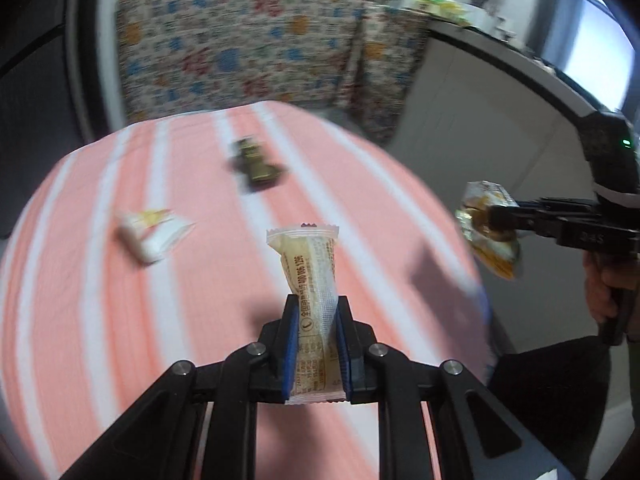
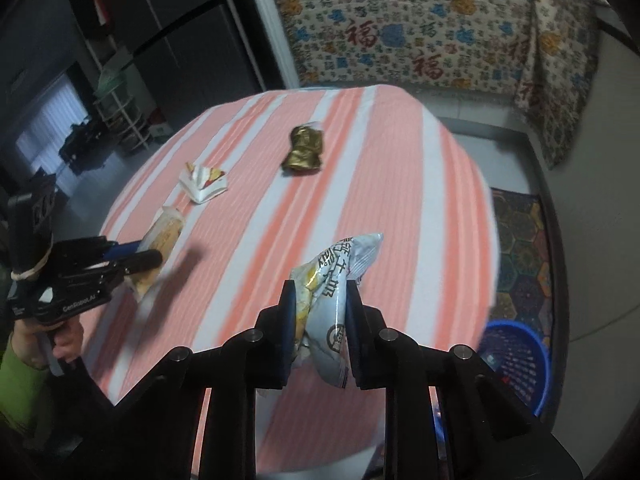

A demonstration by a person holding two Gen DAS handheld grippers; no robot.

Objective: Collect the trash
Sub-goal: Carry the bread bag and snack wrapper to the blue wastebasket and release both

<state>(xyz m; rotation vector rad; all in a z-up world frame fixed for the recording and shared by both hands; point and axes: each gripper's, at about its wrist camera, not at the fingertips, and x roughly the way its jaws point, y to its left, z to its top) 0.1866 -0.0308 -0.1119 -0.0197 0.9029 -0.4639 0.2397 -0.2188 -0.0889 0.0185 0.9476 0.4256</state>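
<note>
Here the left claw clamps a pale, creased, text-printed wrapper.

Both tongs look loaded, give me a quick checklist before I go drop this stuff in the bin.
1. Left tongs shut on the cream wrapper: ok.
2. Right tongs shut on the crumpled white packet: ok.
3. Blue basket in view on the floor beside the table: ok.
4. Basket has room: cannot tell, its inside is mostly hidden.
5. Striped table cleared: not ok, the gold wrapper and the white wrapper remain.
</note>
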